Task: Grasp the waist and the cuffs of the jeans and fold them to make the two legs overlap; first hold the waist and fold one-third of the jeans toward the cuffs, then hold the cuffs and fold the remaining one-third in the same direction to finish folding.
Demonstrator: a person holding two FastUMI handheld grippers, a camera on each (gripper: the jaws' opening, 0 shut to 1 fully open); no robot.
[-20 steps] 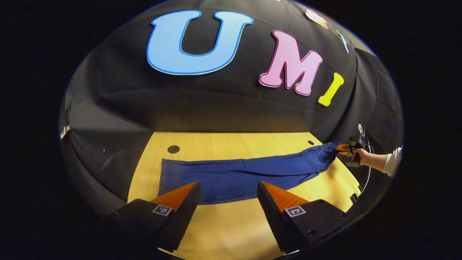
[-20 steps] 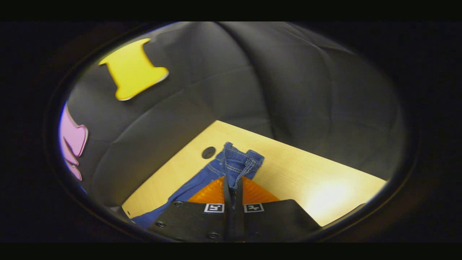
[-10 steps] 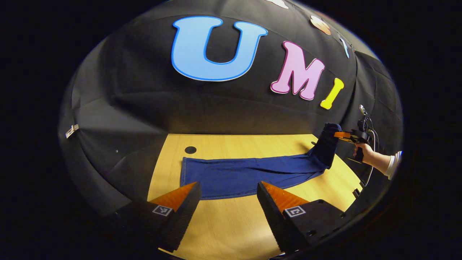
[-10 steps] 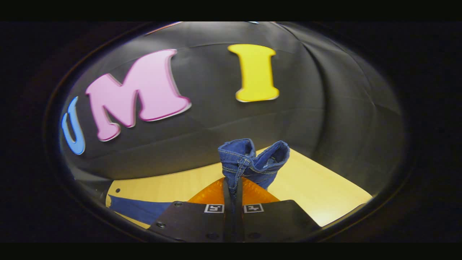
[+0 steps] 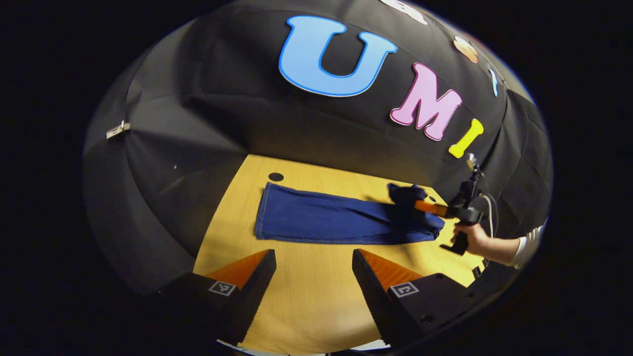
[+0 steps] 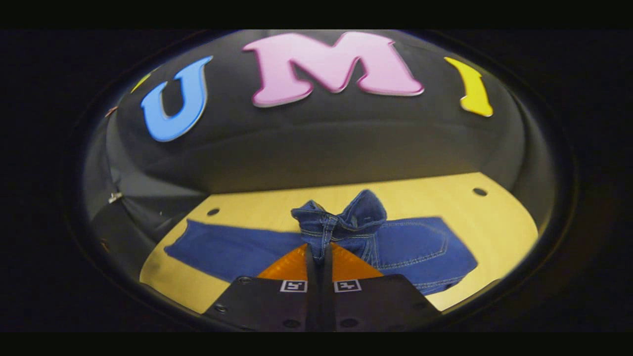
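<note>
Blue jeans (image 5: 326, 220) lie lengthwise on the wooden table (image 5: 306, 306), legs overlapped, cuffs at the left end. In the left gripper view, the right gripper (image 5: 426, 206) hovers over the right end, shut on the bunched waist (image 5: 405, 194), which is lifted and turned back over the legs. In the right gripper view, my right gripper (image 6: 319, 249) pinches the waistband (image 6: 341, 220). The seat with its pocket (image 6: 425, 247) lies below it to the right, and the legs (image 6: 222, 249) run off to the left. My left gripper (image 5: 312, 254) stands open over bare table, short of the jeans.
A person's hand (image 5: 470, 240) and pale sleeve (image 5: 529, 244) hold the right gripper at the table's right end. Round holes (image 5: 275, 176) (image 6: 479, 191) mark the tabletop's far corners. The black cloth wall closes the back and sides.
The right gripper lifted the waist off the table and carried it back over the legs toward the cuffs. The left gripper stayed open and drew a little away from the jeans.
</note>
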